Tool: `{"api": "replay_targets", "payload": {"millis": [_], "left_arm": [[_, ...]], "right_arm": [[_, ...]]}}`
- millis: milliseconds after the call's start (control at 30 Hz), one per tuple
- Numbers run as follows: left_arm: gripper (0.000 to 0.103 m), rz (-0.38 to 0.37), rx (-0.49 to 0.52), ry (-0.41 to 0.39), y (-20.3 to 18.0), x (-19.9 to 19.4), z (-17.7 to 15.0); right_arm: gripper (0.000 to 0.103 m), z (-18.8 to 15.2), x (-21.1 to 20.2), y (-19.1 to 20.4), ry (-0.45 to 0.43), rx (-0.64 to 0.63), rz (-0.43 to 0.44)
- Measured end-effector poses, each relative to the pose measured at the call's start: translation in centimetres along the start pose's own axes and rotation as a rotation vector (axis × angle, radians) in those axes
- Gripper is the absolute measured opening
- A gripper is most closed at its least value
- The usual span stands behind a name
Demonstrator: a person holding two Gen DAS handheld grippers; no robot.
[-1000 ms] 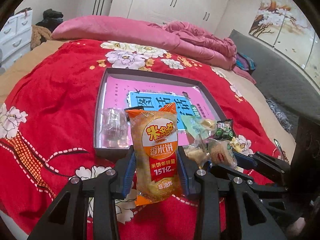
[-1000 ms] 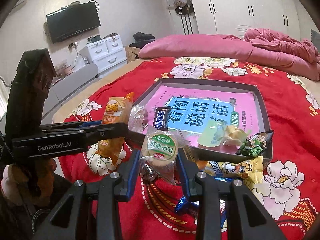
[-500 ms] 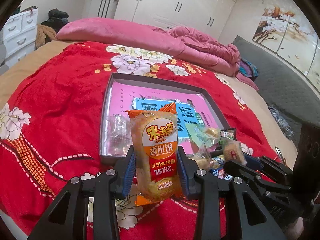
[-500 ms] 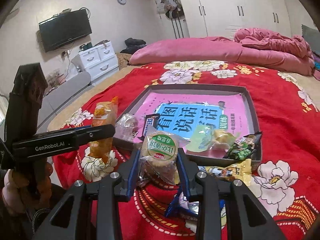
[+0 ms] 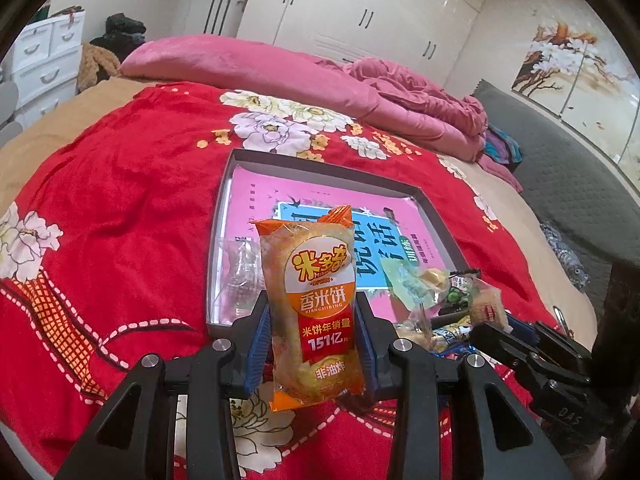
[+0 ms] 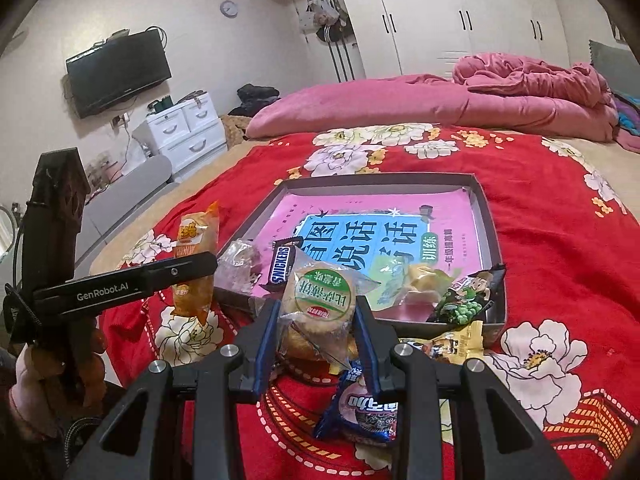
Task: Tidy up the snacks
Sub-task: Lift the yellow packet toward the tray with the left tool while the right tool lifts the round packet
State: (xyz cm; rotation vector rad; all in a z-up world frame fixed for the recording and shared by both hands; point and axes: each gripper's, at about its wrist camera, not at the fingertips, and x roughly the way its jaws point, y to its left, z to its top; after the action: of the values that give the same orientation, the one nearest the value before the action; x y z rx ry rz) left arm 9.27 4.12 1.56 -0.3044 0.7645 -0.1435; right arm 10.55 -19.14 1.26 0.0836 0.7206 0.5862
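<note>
I see an orange rice cracker packet [image 5: 314, 316] standing upright, raised just in front of the gray tray [image 6: 491, 240]. A round pastry [image 6: 322, 304] in clear wrap with a green label is also raised at the tray's near edge. Inside the tray lie a Snickers bar [image 6: 283, 266], a clear-wrapped sweet [image 6: 240, 266], a pale green packet [image 6: 408, 280] and a green pea packet [image 6: 466, 300] leaning on the near rim. A blue packet [image 6: 366, 412] and a yellow packet [image 6: 452, 344] lie in front of the tray.

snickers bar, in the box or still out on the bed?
In. The Snickers bar lies inside the gray box, near its left front corner, on the pink book cover.
</note>
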Motion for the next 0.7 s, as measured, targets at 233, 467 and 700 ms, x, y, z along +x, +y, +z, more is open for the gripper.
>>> {"api": "replay_targets", "payload": {"millis": [233, 467, 700], "left_arm": [[0.040, -0.003, -0.020, 0.004, 0.4, 0.6, 0.5], [0.040, 0.009, -0.021, 0.001, 0.5, 1.4, 1.0], [0.040, 0.013, -0.037, 0.003, 0.9, 2.1, 1.3]], "right_arm": [[0.037, 0.2, 0.1, -0.5, -0.004, 0.023, -0.007], [0.037, 0.5, 0.1, -1.3, -0.015, 0.053, -0.023], [0.037, 1.0, -0.4, -3.6, -0.034, 0.121, -0.063]]}}
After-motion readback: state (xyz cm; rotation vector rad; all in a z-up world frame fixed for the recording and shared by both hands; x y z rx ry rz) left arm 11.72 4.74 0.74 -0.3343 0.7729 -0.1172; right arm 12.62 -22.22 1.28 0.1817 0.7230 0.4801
